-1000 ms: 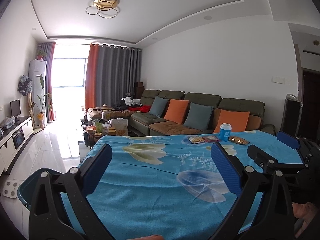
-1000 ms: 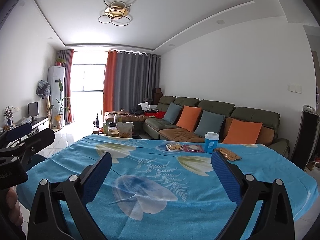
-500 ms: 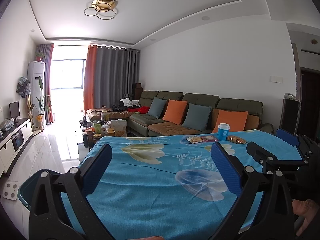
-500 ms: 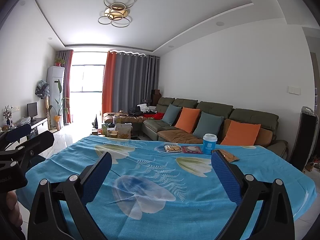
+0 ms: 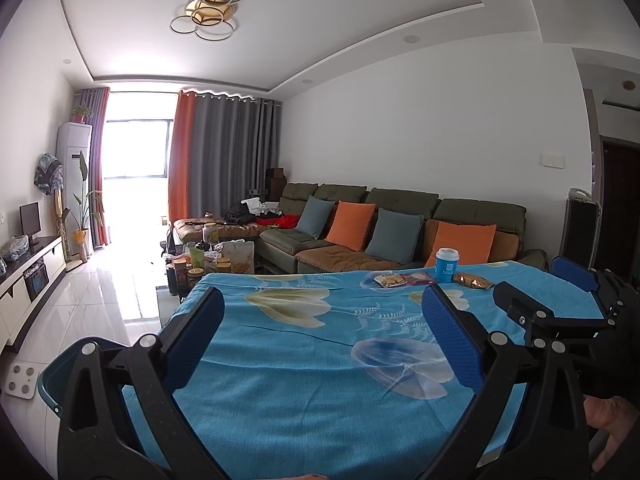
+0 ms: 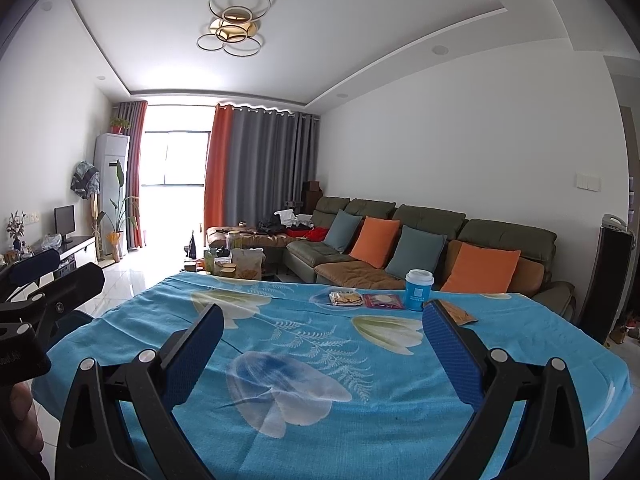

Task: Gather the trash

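On the far side of the table with the blue flowered cloth (image 6: 304, 344) stand a blue paper cup with a white lid (image 6: 418, 290), a clear cracker packet (image 6: 345, 298), a red packet (image 6: 382, 301) and a brown-gold wrapper (image 6: 456, 314). They also show in the left wrist view: the cup (image 5: 446, 265), cracker packet (image 5: 389, 280), red packet (image 5: 419, 279) and gold wrapper (image 5: 473, 280). My left gripper (image 5: 322, 304) and my right gripper (image 6: 322, 316) are both open and empty, held over the near table edge, well short of the trash.
A teal bin (image 5: 50, 380) stands on the floor left of the table. A green sofa with orange and grey cushions (image 6: 420, 248) runs behind the table. A cluttered coffee table (image 5: 212, 260) lies beyond. A black heater (image 6: 612, 280) stands at the right.
Both views have tilted slightly so the table and trash sit a little lower in frame. Both grippers stay open and empty.
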`<act>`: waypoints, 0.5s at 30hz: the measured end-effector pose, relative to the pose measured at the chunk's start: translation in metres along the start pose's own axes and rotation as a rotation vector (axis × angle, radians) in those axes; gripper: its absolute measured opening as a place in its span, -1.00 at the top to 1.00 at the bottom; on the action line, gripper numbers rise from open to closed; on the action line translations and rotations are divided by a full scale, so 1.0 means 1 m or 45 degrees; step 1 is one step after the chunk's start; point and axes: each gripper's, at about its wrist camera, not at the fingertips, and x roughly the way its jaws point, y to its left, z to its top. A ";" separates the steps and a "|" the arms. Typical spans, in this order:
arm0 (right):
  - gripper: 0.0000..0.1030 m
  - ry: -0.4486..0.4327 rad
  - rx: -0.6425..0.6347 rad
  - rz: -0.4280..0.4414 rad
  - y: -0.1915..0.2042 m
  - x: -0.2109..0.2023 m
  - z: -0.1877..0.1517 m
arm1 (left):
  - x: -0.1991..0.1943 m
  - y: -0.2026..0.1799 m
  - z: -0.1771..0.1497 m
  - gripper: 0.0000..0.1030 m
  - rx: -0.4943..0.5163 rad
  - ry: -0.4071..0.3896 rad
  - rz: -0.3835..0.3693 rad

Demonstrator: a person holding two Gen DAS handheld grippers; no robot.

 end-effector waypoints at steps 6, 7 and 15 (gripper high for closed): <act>-0.87 -0.010 0.000 -0.001 0.000 -0.003 0.000 | -0.001 0.001 0.001 -0.89 -0.009 -0.018 0.004; -0.87 -0.009 0.002 -0.001 0.001 -0.003 0.000 | -0.001 0.001 0.001 -0.89 -0.010 -0.021 0.011; -0.87 -0.006 0.020 -0.007 -0.004 -0.003 0.001 | 0.004 0.002 0.000 -0.89 0.020 0.012 0.026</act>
